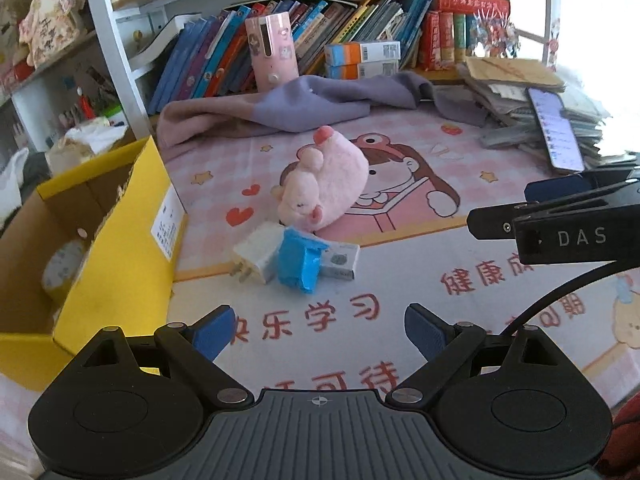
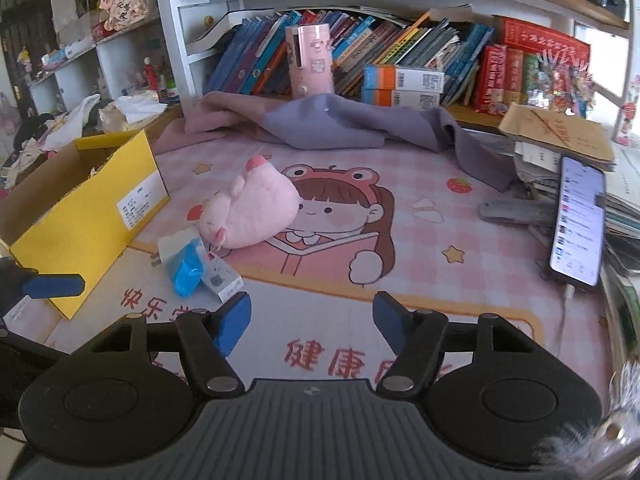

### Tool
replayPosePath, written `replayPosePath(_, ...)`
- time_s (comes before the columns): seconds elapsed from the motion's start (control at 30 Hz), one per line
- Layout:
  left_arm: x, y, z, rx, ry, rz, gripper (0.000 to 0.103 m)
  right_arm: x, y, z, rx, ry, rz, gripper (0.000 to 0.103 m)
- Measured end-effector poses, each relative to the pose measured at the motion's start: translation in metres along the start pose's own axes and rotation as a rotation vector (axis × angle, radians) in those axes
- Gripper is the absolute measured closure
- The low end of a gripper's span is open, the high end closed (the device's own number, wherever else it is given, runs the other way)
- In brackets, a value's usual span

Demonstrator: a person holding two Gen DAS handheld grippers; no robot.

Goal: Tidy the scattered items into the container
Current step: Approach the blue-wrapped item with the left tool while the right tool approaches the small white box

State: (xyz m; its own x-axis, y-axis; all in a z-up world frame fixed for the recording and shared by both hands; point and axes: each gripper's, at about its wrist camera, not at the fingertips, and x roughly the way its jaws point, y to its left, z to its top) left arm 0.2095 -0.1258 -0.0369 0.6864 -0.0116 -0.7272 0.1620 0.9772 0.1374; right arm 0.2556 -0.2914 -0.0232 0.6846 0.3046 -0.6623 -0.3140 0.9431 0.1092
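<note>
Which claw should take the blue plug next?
Probably the left claw: the blue plug lies straight ahead of its open jaws, near the yellow box. It sits off to the right claw's left.

A pink cartoon-printed desk mat carries it all: yellow box on the left, pink plush mid-mat, white plug, blue packet and small carton clustered nearer, purple cloth far.

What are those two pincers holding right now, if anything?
Nothing. The left gripper and right gripper both hang open over the mat, short of the pink plush.
</note>
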Motion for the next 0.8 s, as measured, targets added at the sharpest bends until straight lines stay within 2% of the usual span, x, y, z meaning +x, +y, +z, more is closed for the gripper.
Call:
replayPosePath(0.37, 0.028, 0.011, 0.020, -0.049, 0.016, -0.009, 0.011, 0.037, -0.014, 0.007, 0.023, 0.069, 0.051, 0.046)
replayPosePath(0.4, 0.030, 0.012, 0.022, -0.056, 0.017, -0.013, 0.012, 0.039, -0.015, 0.008, 0.018, 0.074, 0.053, 0.046)
replayPosePath(0.47, 0.036, 0.015, 0.025, -0.083, 0.024, -0.015, 0.022, 0.044, -0.017, 0.009, 0.010, 0.077, 0.050, 0.047)
replayPosePath(0.67, 0.050, 0.036, 0.031, -0.203, 0.046, -0.012, 0.022, 0.053, -0.029, 0.017, 0.001, 0.072, 0.029, 0.049)
replayPosePath(0.73, 0.057, 0.038, 0.034, -0.224, 0.054, -0.006, 0.022, 0.058, -0.029, 0.017, -0.005, 0.084, 0.044, 0.049)
replayPosePath(0.8, 0.066, 0.038, 0.037, -0.242, 0.064, -0.008, 0.028, 0.065, -0.026, 0.016, -0.016, 0.107, 0.080, 0.049)
